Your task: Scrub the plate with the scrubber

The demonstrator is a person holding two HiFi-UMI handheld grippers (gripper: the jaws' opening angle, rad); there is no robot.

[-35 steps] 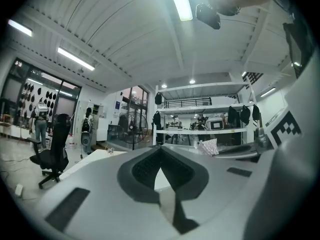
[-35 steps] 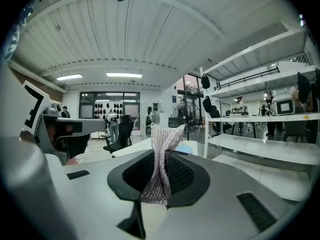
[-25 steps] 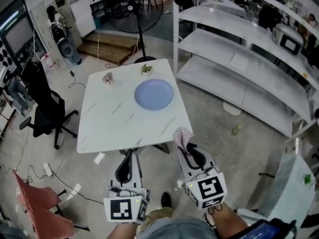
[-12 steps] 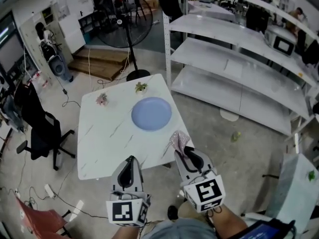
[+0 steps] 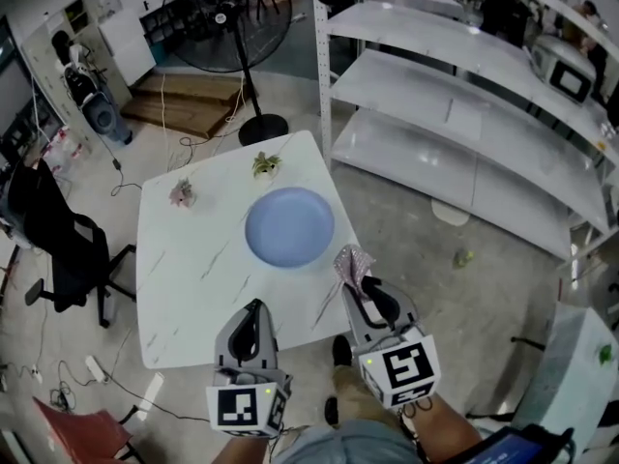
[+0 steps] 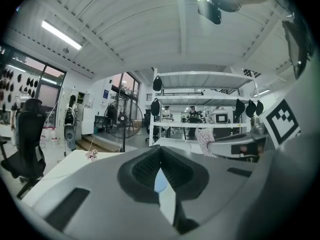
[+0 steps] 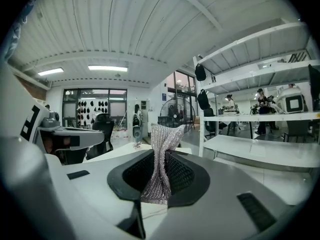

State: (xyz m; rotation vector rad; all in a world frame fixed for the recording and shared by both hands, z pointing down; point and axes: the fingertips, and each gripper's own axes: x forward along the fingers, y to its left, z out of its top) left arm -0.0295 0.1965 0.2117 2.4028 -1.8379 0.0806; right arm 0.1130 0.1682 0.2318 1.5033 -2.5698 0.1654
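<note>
A pale blue plate (image 5: pixel 289 226) lies on the white marble-look table (image 5: pixel 189 274), toward its right side. My right gripper (image 5: pixel 360 280) is shut on a silvery mesh scrubber (image 5: pixel 351 264), which sticks up past the jaws just off the table's right front edge; in the right gripper view the scrubber (image 7: pixel 161 159) is pinched upright between the dark pads. My left gripper (image 5: pixel 253 319) hovers over the table's front edge with its jaws together and nothing in them; a sliver of the plate (image 6: pixel 159 180) shows past its tips (image 6: pixel 161 151).
Two small plant-like ornaments, one pinkish (image 5: pixel 181 193) and one greenish (image 5: pixel 265 165), stand at the table's far edge. White shelving (image 5: pixel 455 95) runs along the right. A standing fan (image 5: pixel 242 37) is behind the table and a black office chair (image 5: pixel 53 235) is to its left.
The view has closed in on the table: both grippers were short of its front edge and now reach it, the right one still holding the scrubber.
</note>
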